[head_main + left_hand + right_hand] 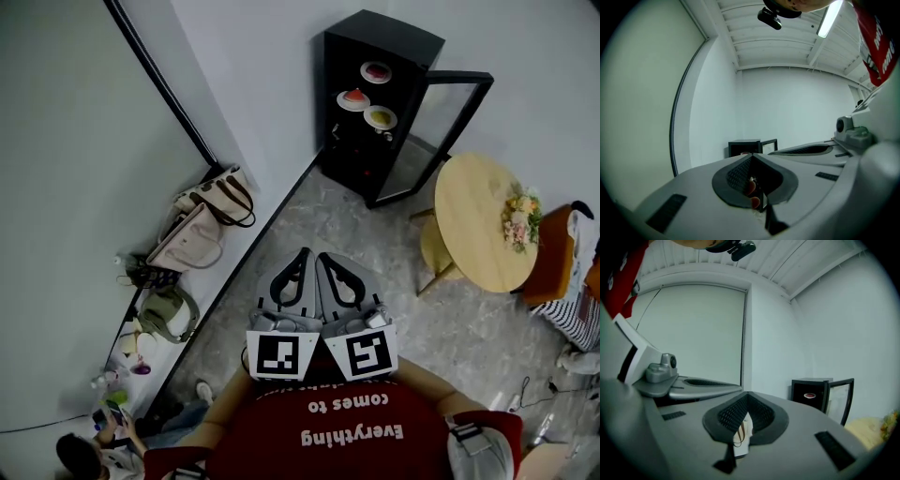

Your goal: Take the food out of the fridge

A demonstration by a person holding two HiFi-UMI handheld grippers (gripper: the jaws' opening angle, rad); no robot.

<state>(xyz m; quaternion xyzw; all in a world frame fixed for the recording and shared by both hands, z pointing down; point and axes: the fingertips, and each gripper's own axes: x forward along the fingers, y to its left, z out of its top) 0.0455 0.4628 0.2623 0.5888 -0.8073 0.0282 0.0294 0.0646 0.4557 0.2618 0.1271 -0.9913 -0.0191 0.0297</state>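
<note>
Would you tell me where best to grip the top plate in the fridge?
Probably its front rim, coming level from the open front of the fridge: the plate lies flat on a shelf, walls close its other sides, and the door is swung aside.

We see three plates of food [353, 99] on the open fridge's [380, 33] shelves — flowers [519, 218] on the round table [473, 211], handbags [202, 225] on the floor [394, 272] by the wall [262, 75].

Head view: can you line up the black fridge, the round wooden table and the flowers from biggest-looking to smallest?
1. black fridge, counting its open door
2. round wooden table, slightly smaller
3. flowers, by far smallest
</note>
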